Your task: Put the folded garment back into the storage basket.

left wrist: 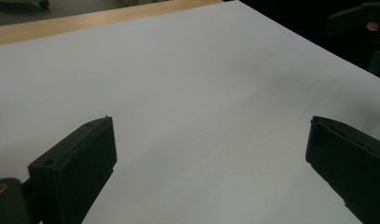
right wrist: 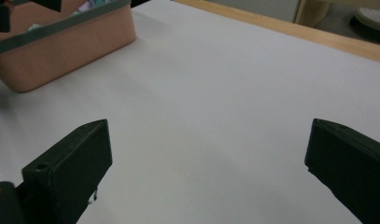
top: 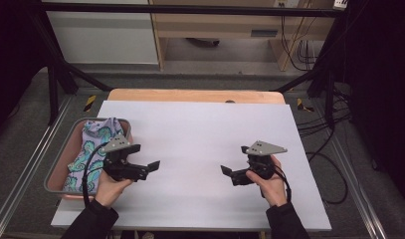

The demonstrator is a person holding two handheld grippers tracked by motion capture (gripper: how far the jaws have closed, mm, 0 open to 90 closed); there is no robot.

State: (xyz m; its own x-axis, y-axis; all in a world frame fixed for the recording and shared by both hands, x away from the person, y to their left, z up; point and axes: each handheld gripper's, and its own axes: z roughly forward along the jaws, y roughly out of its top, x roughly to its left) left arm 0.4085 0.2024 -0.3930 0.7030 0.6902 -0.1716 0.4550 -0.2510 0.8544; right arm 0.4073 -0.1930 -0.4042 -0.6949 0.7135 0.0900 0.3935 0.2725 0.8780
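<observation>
**Hovering with both tools empty, cloth waiting in the bin**

Holding position: left tool (top: 149, 166) and right tool (top: 229, 172) sit low over the white worktop (top: 200, 134), tips turned inward toward each other, well apart. Each is gripped from below by a hand; forearms in dark sleeves enter from the near edge.

Tool state: left tool (left wrist: 211, 154) has jaws spread wide, bare white surface between them, nothing held. Right tool (right wrist: 206, 158) is the same, jaws wide and empty.

Thing to be worked: a patterned cloth (top: 93, 147), teal paisley on a pale ground, lies bunched inside a pinkish bin (top: 54, 172) at the left edge of the worktop. The bin is just beside and behind the left hand (top: 110, 186). In the right gripper view the bin (right wrist: 61, 51) shows at upper left, a scrap of cloth just visible over its rim.

Judgement: this looks like a ready pose. Middle of the worktop is bare, likely kept free as the place to lay the cloth out. Wide jaws suit a pinch on loose fabric. Left tool is nearest the bin, so it probably reaches first. Cloth is not yet touched.
</observation>
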